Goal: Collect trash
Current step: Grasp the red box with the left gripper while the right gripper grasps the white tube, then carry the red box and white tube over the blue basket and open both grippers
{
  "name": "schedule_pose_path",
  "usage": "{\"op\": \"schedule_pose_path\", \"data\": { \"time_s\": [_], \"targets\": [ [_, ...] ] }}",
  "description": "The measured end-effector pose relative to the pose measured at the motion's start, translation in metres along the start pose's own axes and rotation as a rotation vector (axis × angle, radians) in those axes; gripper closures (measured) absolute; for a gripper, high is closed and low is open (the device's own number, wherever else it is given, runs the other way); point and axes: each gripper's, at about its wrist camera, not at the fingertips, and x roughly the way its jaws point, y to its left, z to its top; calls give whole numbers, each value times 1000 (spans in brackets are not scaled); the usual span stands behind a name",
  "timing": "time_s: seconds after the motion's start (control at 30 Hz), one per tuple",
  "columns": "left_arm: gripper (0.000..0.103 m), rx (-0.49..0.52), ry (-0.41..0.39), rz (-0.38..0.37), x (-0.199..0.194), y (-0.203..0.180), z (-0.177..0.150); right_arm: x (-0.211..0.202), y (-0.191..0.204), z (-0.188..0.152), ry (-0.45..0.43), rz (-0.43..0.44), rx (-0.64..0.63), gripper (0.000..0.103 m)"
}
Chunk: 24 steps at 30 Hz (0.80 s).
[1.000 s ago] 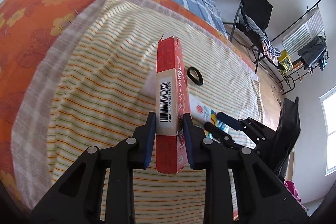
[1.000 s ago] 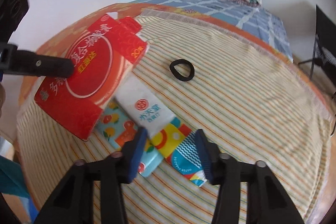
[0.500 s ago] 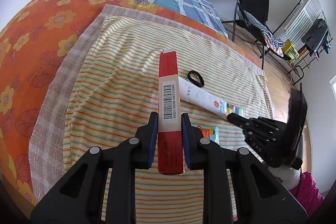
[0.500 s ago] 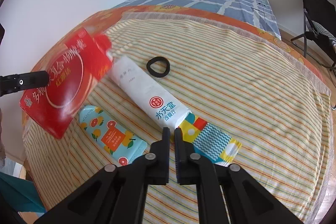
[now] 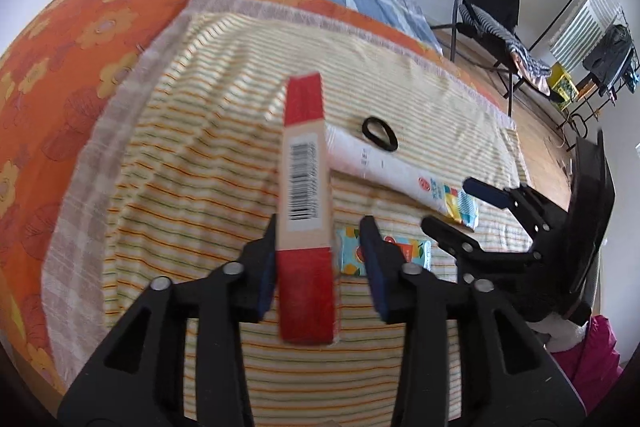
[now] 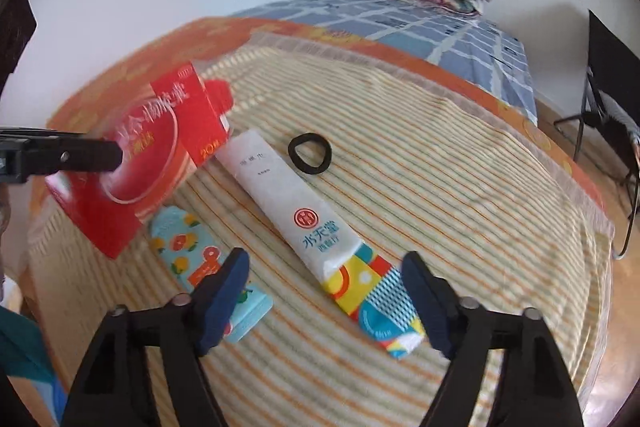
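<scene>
Both tongs have sprung apart since half a second ago: left gripper [image 5: 320, 247] lets the flat red cardboard box [image 5: 306, 211] go (blurred, apparently dropping), right gripper [image 6: 326, 291] gapes over the long white paper packet [image 6: 296, 211]; nothing binned yet.

We see a glossy red cardboard box [image 6: 132, 163] and a long white packet [image 6: 296, 211] of smooth, faintly shiny paper or film. Both lie over a striped woven cloth [image 6: 440, 187], matt and slightly ribbed. The left gripper [image 5: 320, 251] and right gripper [image 6: 328, 287] look like matt black plastic with dull blue pads [image 6: 228, 279].
</scene>
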Motion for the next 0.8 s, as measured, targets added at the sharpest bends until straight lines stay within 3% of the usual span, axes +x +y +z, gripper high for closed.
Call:
{"op": "schedule_pose_path", "data": {
  "time_s": [0.13,0.2,0.27,0.4,0.8],
  "targets": [
    [65,19,16,23,14,-5,-1,21,-2,0,50,-18,3,37],
    [79,20,14,30,15,-5,-1,20,-5,1,38,-2,22,42],
    [81,35,5,32,10,-5,-2,15,-9,0,35,4,41,66],
    [82,58,-32,40,-6,-6,-5,3,-17,0,30,15,84,95],
    [82,129,-67,-22,-75,-21,-39,-98,-1,-24,-35,98,182,99]
  ]
}}
